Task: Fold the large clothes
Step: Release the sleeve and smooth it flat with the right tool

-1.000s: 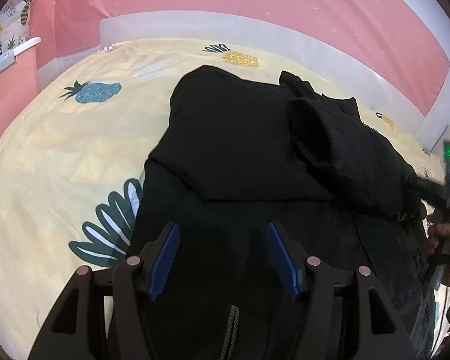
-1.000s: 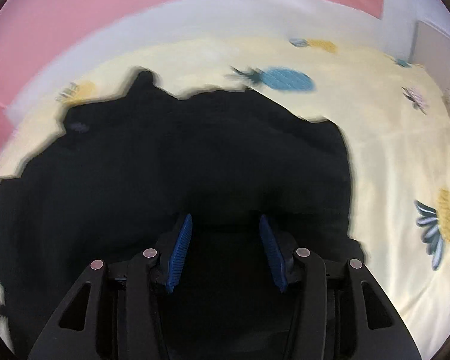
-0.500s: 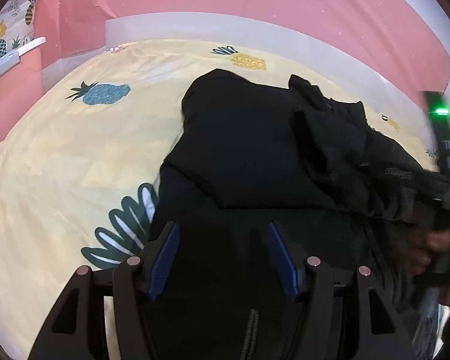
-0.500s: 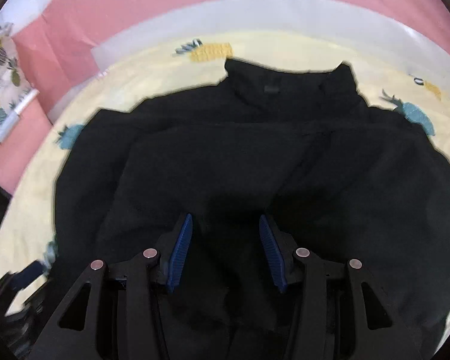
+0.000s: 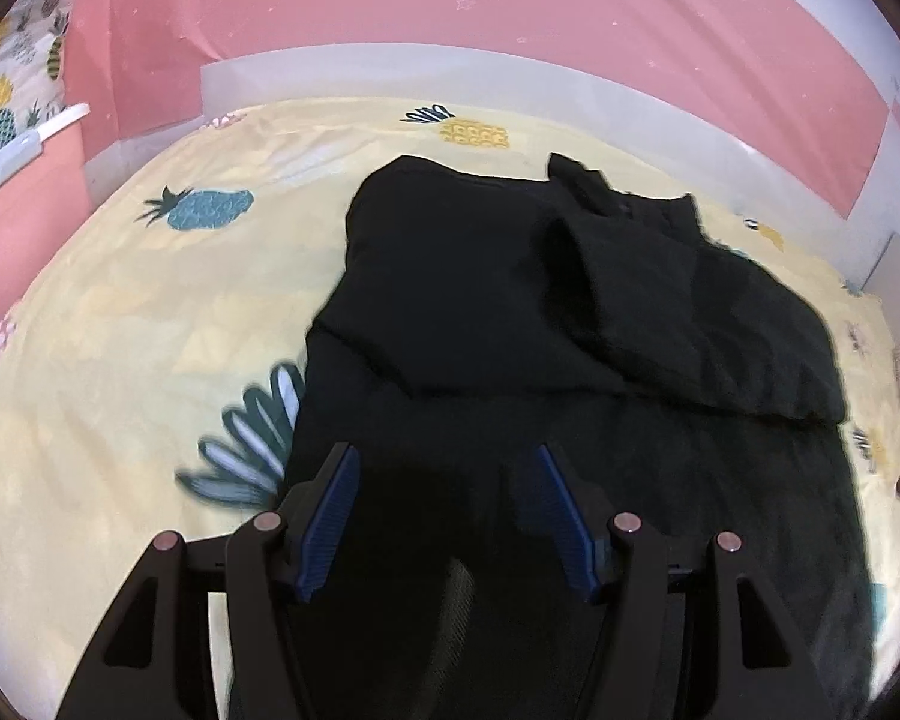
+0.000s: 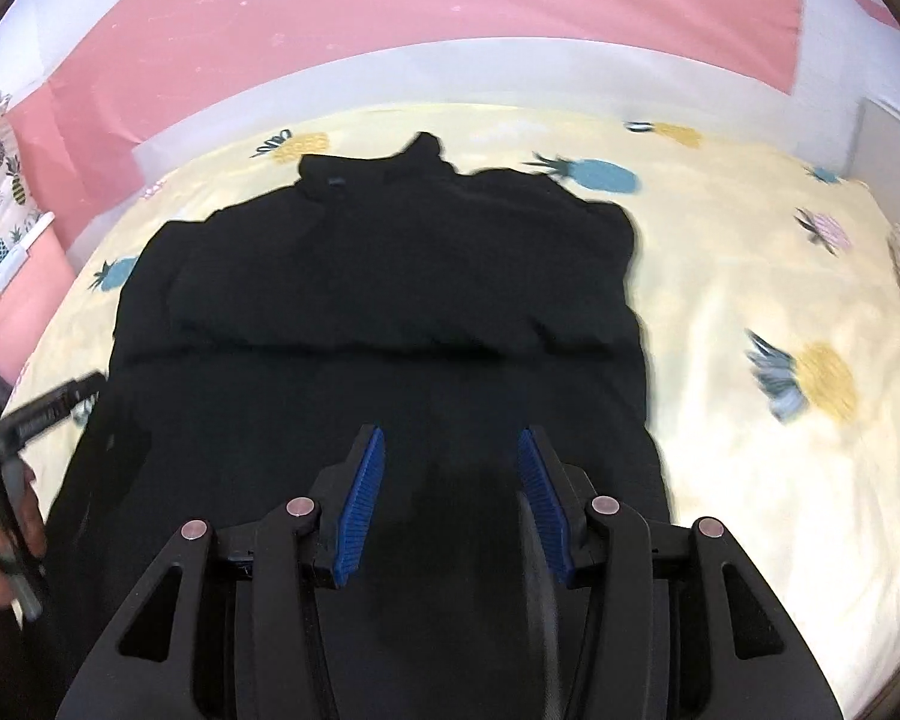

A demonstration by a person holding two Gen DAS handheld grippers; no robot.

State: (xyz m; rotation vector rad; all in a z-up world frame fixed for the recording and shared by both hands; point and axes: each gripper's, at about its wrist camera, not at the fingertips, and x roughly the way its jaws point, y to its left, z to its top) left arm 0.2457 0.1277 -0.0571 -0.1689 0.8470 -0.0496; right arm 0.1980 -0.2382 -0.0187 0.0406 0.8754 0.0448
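Note:
A large black jacket [image 5: 510, 300] lies on a yellow pineapple-print bed sheet [image 5: 120, 330], its sleeves folded in over the body. It also shows in the right wrist view [image 6: 390, 288], collar at the far end. My left gripper [image 5: 447, 480] is open and empty above the jacket's near left hem. My right gripper [image 6: 450, 462] is open and empty above the near right part of the hem. The left gripper's handle and the hand on it show at the left edge of the right wrist view [image 6: 36, 414].
A pink wall [image 5: 450, 12] with a white baseboard runs behind the bed. A pineapple-print cloth [image 5: 12, 90] hangs at the far left. A white cabinet [image 6: 894, 138] stands at the far right. Bare sheet [image 6: 780, 300] lies right of the jacket.
The right gripper swung across the jacket and now faces its collar from the near hem, no longer in the left view. The left gripper has shifted only slightly. Both stayed open.

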